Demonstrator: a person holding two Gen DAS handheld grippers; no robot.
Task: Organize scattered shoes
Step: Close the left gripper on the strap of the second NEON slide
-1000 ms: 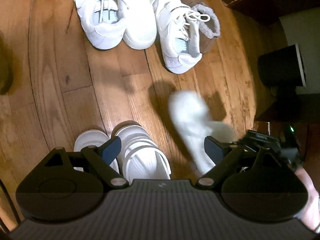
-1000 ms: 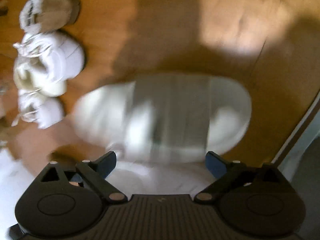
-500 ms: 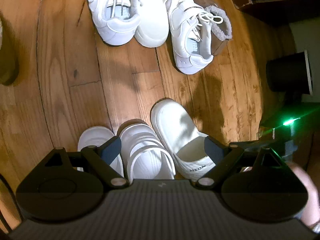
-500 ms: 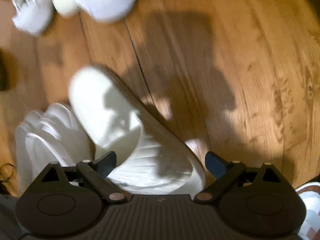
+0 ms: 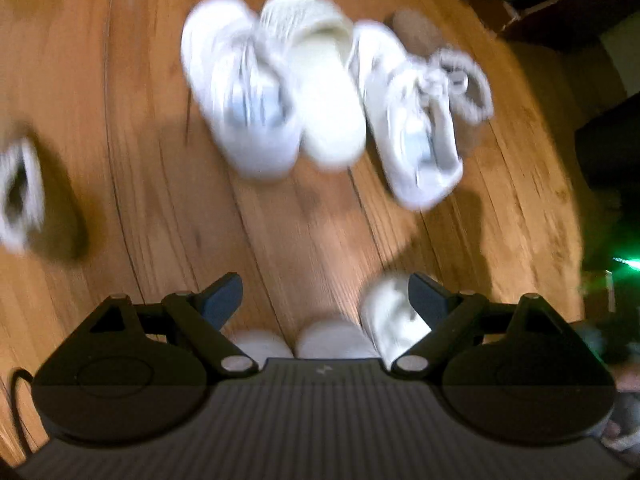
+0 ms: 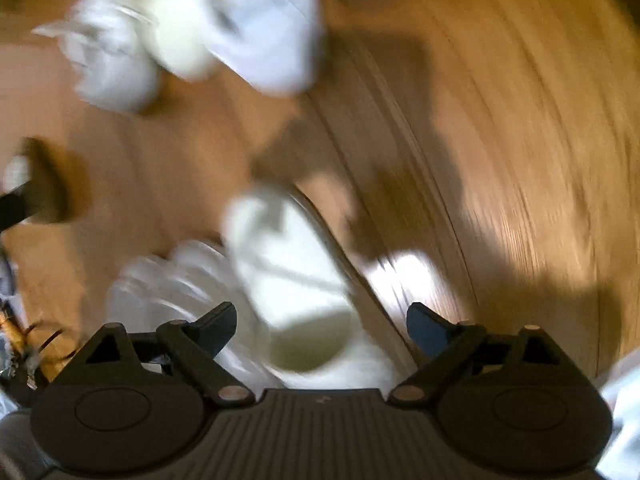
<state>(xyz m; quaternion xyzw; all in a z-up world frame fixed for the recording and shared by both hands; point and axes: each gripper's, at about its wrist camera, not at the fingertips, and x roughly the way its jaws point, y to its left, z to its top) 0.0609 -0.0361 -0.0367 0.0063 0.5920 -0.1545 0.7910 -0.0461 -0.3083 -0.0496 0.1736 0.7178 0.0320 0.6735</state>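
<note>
Lining up shoes on wood floor (image 5: 120, 160), partly done: cream slide (image 6: 292, 276) sits beside white strappy sandals (image 6: 176, 284) near both grippers. Left gripper (image 5: 324, 292) and right gripper (image 6: 320, 320) gape wide, empty. Far cluster (image 5: 320, 92) of sneakers, second slide and fuzzy slipper left to sort.

Wood plank floor (image 5: 120, 128). On it: blurred cluster of white sneakers (image 5: 240, 92) touching a cream slide (image 5: 328, 92); near camera, three white slides (image 6: 288, 272) side by side.
</note>
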